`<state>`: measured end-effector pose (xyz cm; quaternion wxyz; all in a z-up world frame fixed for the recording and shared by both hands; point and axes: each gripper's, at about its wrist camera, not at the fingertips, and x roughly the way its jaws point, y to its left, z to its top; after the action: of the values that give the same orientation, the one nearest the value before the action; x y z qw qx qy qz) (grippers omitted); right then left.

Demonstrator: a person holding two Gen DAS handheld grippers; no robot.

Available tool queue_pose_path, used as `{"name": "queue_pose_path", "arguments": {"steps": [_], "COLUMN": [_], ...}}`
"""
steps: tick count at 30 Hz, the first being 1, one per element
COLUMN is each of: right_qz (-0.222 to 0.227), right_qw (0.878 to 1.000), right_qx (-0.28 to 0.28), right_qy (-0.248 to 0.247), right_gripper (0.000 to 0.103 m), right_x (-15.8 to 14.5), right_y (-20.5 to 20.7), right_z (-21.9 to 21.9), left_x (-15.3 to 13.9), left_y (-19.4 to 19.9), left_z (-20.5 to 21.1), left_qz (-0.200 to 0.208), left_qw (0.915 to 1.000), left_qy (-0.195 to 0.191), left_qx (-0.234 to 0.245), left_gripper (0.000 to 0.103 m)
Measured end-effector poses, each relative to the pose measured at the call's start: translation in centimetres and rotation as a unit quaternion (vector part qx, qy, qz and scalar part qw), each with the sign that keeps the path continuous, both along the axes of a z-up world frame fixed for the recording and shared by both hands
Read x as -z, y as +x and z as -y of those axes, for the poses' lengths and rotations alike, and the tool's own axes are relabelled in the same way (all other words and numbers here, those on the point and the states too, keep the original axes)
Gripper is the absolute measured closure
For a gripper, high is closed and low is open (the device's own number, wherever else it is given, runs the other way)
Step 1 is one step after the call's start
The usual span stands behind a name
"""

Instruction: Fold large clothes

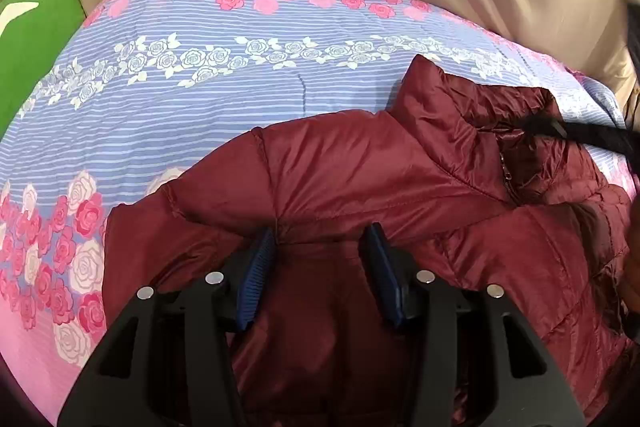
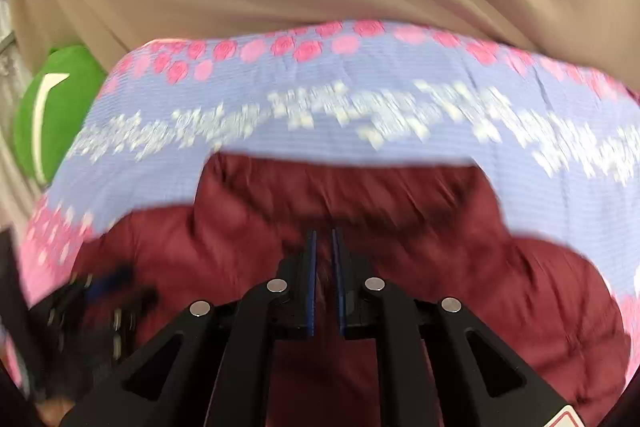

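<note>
Green cushion (image 1: 36,39) at far left, off the bedspread (image 1: 208,115); no containers in view. Maroon puffer jacket (image 1: 360,167) lies on the floral spread, collar (image 1: 472,107) standing up, sleeve area bunched. Folding looks early: no tidy fold visible, most left to do. Left gripper (image 1: 318,247) about half open, pads clear of fabric, holding nothing. Right gripper (image 2: 324,251) near the collar, jaws a narrow slit apart; whether fabric is pinched, cannot tell.
</note>
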<state>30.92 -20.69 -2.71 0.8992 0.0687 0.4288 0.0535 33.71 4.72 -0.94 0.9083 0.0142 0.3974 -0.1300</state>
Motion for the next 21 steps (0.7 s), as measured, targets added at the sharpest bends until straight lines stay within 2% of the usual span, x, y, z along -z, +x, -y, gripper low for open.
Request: {"name": "queue_pose_path", "arguments": {"steps": [2, 3, 4, 5, 6, 7, 9, 10, 12, 14, 15, 16, 19, 20, 21], "right_qz": [-0.017, -0.027, -0.041, -0.052, -0.051, -0.048, -0.020, -0.005, -0.001, -0.018, -0.028, -0.040, -0.028, -0.017, -0.003], "right_qw": [1.000, 0.999, 0.998, 0.997, 0.997, 0.995, 0.991, 0.991, 0.992, 0.995, 0.996, 0.996, 0.994, 0.992, 0.993], "right_qx": [0.003, 0.012, 0.030, 0.045, 0.057, 0.083, 0.116, 0.113, 0.097, 0.079, 0.075, 0.075, 0.103, 0.114, 0.106], "right_qy": [-0.021, -0.034, -0.046, -0.029, 0.014, 0.035, 0.062, 0.073, 0.077, 0.049, 0.034, 0.019, 0.040, 0.043, 0.051], "right_gripper": [0.093, 0.096, 0.103, 0.103, 0.103, 0.103, 0.102, 0.098, 0.095, 0.095, 0.097, 0.103, 0.103, 0.101, 0.091], "right_x": [1.2, 2.0, 3.0, 3.8, 3.7, 3.4, 1.8, 1.1, 0.8, 1.9, 2.5, 3.1, 2.6, 1.9, 1.1], "right_y": [-2.1, -2.1, -1.9, -1.3, -1.4, -1.6, -2.5, -3.1, -3.9, -3.7, -3.3, -2.5, -1.9, -2.3, -3.0], "right_z": [2.3, 3.0, 4.3, 5.9, 7.9, 9.3, 11.2, 11.6, 11.7, 11.0, 10.6, 10.5, 11.7, 11.9, 11.7], "left_x": [0.0, 0.1, 0.1, 0.1, 0.1, 0.0, 0.0, 0.0, 0.0, 0.1, 0.1, 0.1, 0.1, 0.1, 0.1], "left_y": [0.2, 0.2, 0.2, 0.2, 0.1, 0.2, 0.2, 0.3, 0.3, 0.3, 0.3, 0.3, 0.4, 0.4, 0.4], "left_z": [0.2, 0.3, 0.4, 0.5, 0.5, 0.5, 0.4, 0.4, 0.5, 0.7, 0.8, 0.9, 0.8, 0.8, 0.7], "left_qz": [0.000, 0.001, 0.001, 0.001, 0.001, 0.001, 0.000, 0.000, -0.001, 0.000, 0.000, 0.000, 0.000, -0.001, -0.001], "left_qw": [1.0000, 1.0000, 1.0000, 0.9999, 0.9999, 0.9999, 0.9999, 0.9999, 0.9999, 0.9998, 0.9997, 0.9996, 0.9996, 0.9996, 0.9996], "left_qy": [0.003, 0.007, 0.009, 0.012, 0.013, 0.012, 0.010, 0.010, 0.013, 0.021, 0.025, 0.029, 0.028, 0.027, 0.027], "left_qx": [0.000, 0.001, 0.001, 0.000, 0.000, 0.000, -0.001, -0.001, -0.001, 0.000, 0.000, 0.000, 0.000, 0.000, 0.000], "left_gripper": [0.055, 0.055, 0.055, 0.055, 0.055, 0.054, 0.054, 0.054, 0.053, 0.052, 0.052, 0.051, 0.051, 0.051, 0.051]}}
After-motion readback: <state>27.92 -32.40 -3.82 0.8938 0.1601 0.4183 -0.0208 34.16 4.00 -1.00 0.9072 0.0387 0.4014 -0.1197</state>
